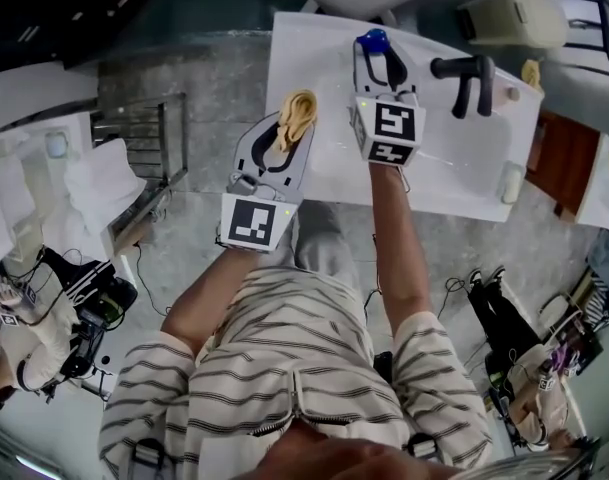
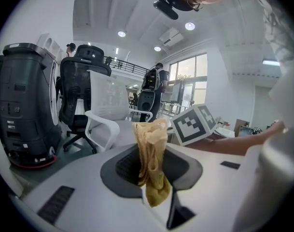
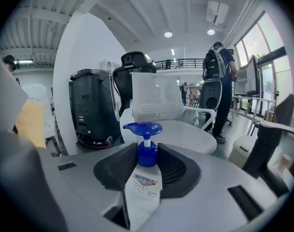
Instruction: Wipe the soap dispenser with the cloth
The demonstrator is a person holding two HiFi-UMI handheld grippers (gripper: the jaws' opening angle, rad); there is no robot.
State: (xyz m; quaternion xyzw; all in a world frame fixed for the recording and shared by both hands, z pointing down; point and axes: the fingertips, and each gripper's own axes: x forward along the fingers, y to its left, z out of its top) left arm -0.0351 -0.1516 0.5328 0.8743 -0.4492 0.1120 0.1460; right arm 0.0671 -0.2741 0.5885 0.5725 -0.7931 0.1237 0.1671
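My left gripper [image 1: 295, 128] is shut on a bunched yellow cloth [image 1: 297, 114], held over the left edge of the white table [image 1: 454, 158]. In the left gripper view the cloth [image 2: 151, 153] stands up between the jaws of that gripper [image 2: 154, 178]. A white soap dispenser with a blue pump [image 1: 373, 40] sits in my right gripper [image 1: 376, 63], further in over the table. The right gripper view shows the dispenser [image 3: 144, 187] upright, its blue collar pinched on both sides by the dark pads of the right gripper [image 3: 147, 166]. The two grippers are side by side, a short way apart.
A black two-pronged object [image 1: 466, 78] stands on the table to the right of the dispenser, with a small white item [image 1: 511, 181] near the right edge. A white chair [image 3: 161, 105] and black machines [image 3: 91, 108] stand beyond. A person [image 3: 221, 71] stands at the back right.
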